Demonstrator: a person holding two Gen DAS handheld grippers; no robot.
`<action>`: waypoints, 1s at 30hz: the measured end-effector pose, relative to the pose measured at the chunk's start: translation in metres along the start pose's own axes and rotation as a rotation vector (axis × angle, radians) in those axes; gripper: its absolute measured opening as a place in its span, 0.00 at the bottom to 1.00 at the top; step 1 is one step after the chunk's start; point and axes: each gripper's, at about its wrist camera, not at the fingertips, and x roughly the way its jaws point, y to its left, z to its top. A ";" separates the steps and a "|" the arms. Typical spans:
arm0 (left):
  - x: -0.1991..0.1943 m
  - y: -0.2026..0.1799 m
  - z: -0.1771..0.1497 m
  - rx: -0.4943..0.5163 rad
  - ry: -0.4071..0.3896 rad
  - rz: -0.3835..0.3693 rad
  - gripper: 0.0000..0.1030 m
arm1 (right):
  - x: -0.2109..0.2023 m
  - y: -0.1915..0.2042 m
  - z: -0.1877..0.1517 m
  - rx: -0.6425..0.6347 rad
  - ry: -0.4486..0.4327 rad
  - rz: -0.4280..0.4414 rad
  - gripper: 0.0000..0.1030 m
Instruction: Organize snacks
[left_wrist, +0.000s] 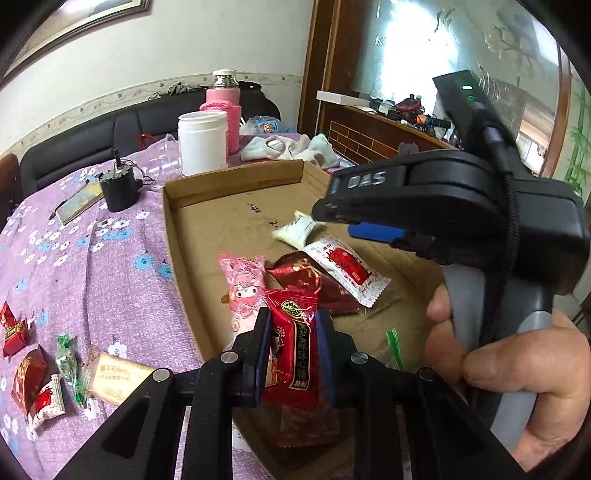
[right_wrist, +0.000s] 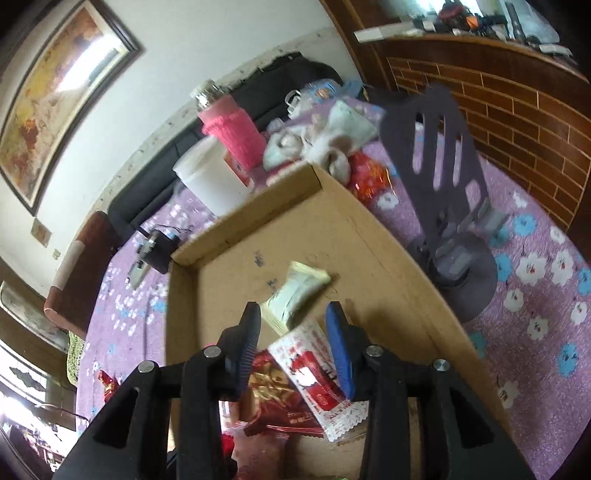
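A shallow cardboard tray (left_wrist: 207, 229) (right_wrist: 229, 295) lies on a purple flowered cloth. My left gripper (left_wrist: 293, 317) is shut on a red snack packet (left_wrist: 291, 354) and holds it over the tray's near edge. Beyond it in the tray lie a pink cartoon packet (left_wrist: 243, 288), a dark red packet (left_wrist: 306, 280) and a white-and-red packet (left_wrist: 343, 266) (right_wrist: 314, 365). My right gripper (left_wrist: 332, 221) (right_wrist: 293, 314) stands open just above a cream packet (left_wrist: 297, 230) (right_wrist: 295, 291), which lies on the tray floor. Neither pad touches it.
Several loose snacks (left_wrist: 107, 376) lie on the cloth left of the tray. Behind the tray stand a white jar (left_wrist: 202, 142), a pink flask (left_wrist: 223, 107) and a black device (left_wrist: 118, 184). A dark stand (right_wrist: 443, 177) is at the tray's right. A hand (left_wrist: 517, 369) grips the right handle.
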 end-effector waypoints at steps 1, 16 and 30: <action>-0.002 0.001 0.000 -0.001 -0.008 0.003 0.23 | -0.005 0.001 0.000 -0.005 -0.021 0.016 0.34; -0.047 0.017 0.006 -0.084 -0.086 0.073 0.23 | -0.014 -0.001 0.006 0.037 -0.059 0.131 0.33; -0.081 0.014 -0.007 -0.249 -0.139 0.364 0.24 | -0.008 0.014 -0.018 0.141 -0.012 0.299 0.33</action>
